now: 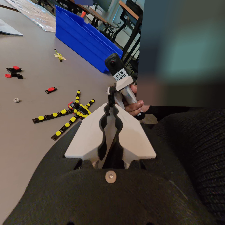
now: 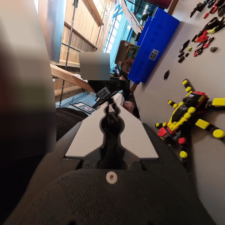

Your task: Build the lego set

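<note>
Left gripper (image 1: 110, 109) nearly closed, its tips pinching a thin black piece (image 1: 111, 101) held upright above the table (image 1: 30, 152). Right gripper (image 1: 111, 90), seen in the left wrist view beyond the left one, grips the upper end of the same piece; a hand (image 1: 133, 105) holds its handle, and a black camera (image 1: 113, 63) with a white label sits on top. In the right wrist view, the right gripper (image 2: 111, 107) stands narrow, its tips closed on a small black part that is too blurred and hidden to identify with certainty; the left gripper's body lies just beyond the tips.

Lego model (image 1: 77, 108): a black, yellow and red body lying flat on the table, to the left of the grippers, with four black arms studded with yellow round and square tiles radiating from it. The same model (image 2: 182, 116) appears at the right of the right wrist view.

Loose parts lie well apart from the model: a black plate with red tile (image 1: 50, 89), a cluster of black and red pieces (image 1: 14, 72), a grey round stud (image 1: 16, 100), and a yellow-green string part (image 1: 59, 56). A blue bin (image 1: 85, 39) stands at the far edge of the table; printed sheets (image 1: 36, 13) lie beyond the loose parts.
</note>
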A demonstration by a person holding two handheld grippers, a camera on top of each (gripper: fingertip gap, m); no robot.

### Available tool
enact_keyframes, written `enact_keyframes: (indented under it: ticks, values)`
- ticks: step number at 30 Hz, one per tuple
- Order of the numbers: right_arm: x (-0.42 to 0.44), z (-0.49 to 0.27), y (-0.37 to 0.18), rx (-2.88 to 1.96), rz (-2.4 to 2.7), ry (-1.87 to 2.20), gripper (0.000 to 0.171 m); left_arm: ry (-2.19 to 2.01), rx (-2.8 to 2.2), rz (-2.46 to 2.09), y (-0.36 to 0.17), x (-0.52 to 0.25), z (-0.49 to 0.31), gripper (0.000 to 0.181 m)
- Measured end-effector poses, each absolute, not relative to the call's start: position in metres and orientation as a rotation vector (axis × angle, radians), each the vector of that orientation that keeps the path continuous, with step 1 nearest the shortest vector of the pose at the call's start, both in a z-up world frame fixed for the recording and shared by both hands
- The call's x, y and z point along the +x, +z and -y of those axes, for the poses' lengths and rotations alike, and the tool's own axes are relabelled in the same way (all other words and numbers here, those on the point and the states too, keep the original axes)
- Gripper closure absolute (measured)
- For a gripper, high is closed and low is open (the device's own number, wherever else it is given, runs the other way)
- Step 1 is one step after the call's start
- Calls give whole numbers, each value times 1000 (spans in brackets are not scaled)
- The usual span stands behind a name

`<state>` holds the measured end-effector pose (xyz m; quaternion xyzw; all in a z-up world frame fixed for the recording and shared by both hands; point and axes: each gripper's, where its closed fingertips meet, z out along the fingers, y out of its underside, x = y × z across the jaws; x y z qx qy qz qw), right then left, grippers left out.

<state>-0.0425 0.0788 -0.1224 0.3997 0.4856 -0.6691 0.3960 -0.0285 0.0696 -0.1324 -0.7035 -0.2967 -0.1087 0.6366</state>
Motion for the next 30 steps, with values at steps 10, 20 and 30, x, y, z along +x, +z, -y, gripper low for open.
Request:
enact_keyframes:
  ticks: [10,20,30]
  values:
    - [-29,-77,-105,728,-1805,-1983,151,-663,-1359,724,-111,-17,-69,180]
    - [-23,-74,-90,677,-1689,-2054,161,-872,-1212,745,-100,-8,-72,181]
    - [-26,-76,-88,704,-1626,-2048,168,-782,-1229,799,-105,-18,-71,147]
